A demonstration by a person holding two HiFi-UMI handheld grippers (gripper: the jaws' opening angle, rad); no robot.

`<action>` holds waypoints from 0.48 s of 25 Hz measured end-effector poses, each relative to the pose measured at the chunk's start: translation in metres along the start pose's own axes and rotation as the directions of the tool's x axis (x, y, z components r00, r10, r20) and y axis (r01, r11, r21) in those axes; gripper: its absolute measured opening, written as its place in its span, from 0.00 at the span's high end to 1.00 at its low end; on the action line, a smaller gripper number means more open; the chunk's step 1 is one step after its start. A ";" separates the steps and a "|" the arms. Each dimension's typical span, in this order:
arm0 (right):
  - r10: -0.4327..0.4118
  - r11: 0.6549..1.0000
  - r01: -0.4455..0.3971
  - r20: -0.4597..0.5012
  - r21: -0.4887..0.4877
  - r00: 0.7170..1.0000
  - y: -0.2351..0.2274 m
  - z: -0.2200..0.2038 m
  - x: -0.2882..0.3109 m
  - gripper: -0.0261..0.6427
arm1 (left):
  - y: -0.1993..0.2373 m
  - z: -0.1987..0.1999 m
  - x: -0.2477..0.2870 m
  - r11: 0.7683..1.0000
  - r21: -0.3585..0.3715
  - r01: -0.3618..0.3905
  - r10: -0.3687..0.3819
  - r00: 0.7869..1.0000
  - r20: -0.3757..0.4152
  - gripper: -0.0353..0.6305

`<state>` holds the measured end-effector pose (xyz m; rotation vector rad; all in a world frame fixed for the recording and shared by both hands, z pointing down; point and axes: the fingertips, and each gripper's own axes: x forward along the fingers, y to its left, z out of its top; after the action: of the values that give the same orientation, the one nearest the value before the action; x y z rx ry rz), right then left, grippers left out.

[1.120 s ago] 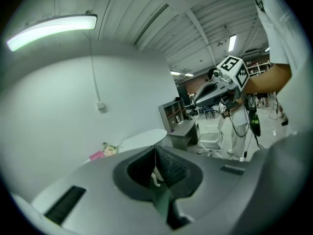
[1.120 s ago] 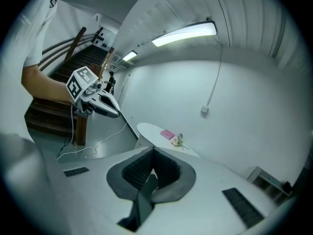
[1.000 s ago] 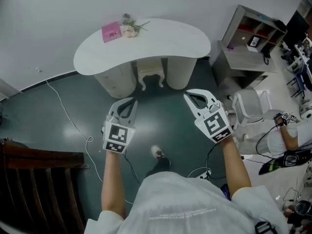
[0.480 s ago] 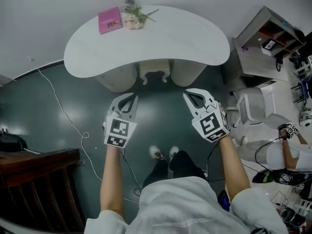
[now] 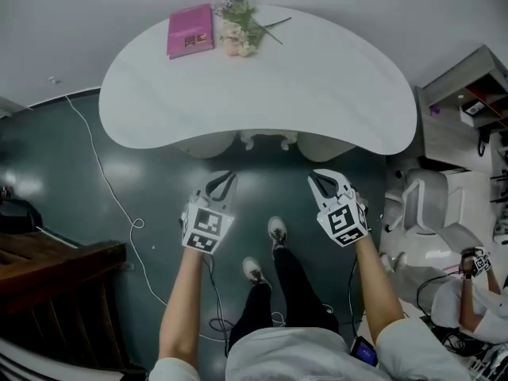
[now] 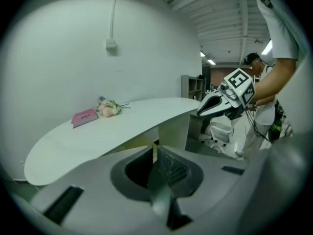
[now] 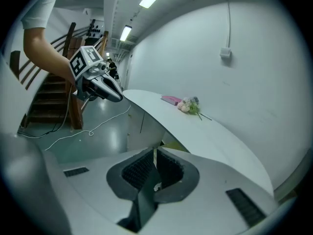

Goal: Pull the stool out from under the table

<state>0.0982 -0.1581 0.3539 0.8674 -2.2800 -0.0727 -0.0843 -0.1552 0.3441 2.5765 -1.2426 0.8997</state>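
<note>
The white stool (image 5: 266, 139) stands under the white curved table (image 5: 333, 86); only the tops of its legs show below the table's near edge in the head view. My left gripper (image 5: 225, 175) and right gripper (image 5: 320, 175) hover side by side just short of that edge, both shut with nothing in them. In the left gripper view the jaws (image 6: 154, 148) meet below the tabletop (image 6: 122, 126), with the right gripper (image 6: 215, 106) off to the side. The right gripper view shows its shut jaws (image 7: 155, 153) and the left gripper (image 7: 110, 93).
A pink book (image 5: 190, 30) and a small bunch of flowers (image 5: 240, 24) lie at the table's back. A white cable (image 5: 111, 197) runs over the dark floor. Dark wooden stairs (image 5: 55, 292) stand at the left; a white chair (image 5: 432, 205), a shelf unit (image 5: 468, 109) and another person (image 5: 468, 292) are at the right.
The person has stepped closer to the table, which now hides most of the stool. Both grippers moved forward with the body and stayed shut.
</note>
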 end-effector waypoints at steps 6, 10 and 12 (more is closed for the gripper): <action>0.030 0.996 -0.028 -0.015 0.079 0.999 -0.014 -0.061 0.091 0.67 | 0.016 -0.053 0.082 0.998 -0.057 0.000 -0.002 1.000 -0.031 0.80; 0.041 0.991 -0.038 -0.017 0.128 0.999 -0.014 -0.101 0.146 0.67 | 0.027 -0.099 0.134 0.998 -0.067 -0.010 0.006 0.999 -0.053 0.78; 0.043 0.987 -0.039 -0.020 0.157 0.999 -0.015 -0.123 0.172 0.65 | 0.031 -0.124 0.162 0.995 -0.098 -0.009 0.003 0.998 -0.057 0.77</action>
<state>0.0901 -0.2514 0.5444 0.8956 -2.3042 0.1363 -0.0862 -0.2376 0.5334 2.4559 -1.2477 0.8828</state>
